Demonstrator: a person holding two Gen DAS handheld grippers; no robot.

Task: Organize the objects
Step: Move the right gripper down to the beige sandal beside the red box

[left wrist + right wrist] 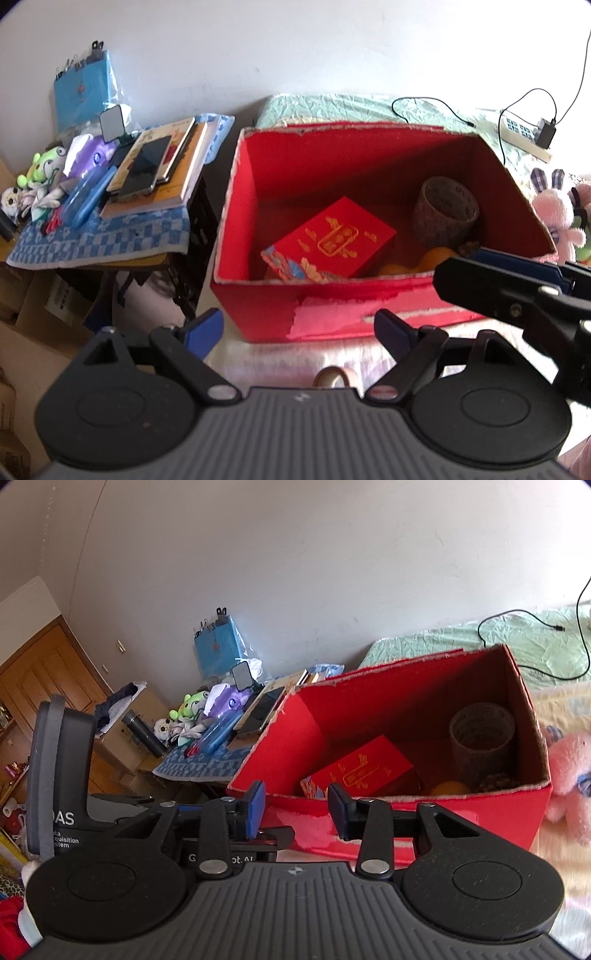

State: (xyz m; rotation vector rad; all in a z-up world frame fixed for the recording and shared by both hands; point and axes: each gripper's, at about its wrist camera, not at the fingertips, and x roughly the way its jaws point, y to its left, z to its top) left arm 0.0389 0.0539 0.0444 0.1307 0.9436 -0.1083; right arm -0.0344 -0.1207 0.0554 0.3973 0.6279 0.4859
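A red cardboard box (332, 306) stands open on the bed; it also shows in the right wrist view (406, 812). Inside lie a red gift box with gold print (336, 238) (362, 771), a roll of tape (445, 210) (480, 734), an orange fruit (437, 256) (448, 787) and a dark pine cone (496, 781). My left gripper (299, 328) is open and empty, just in front of the box's near wall. My right gripper (297, 808) is open and empty, near the box's front wall; it shows in the left wrist view (517, 273) at the box's right front corner.
A small table with a blue checked cloth (103, 240) left of the box holds books, a phone (142, 168), blue cases and plush toys (40, 173). A pink plush rabbit (554, 210) (569, 771) lies right of the box. A power strip with cables (524, 133) lies behind.
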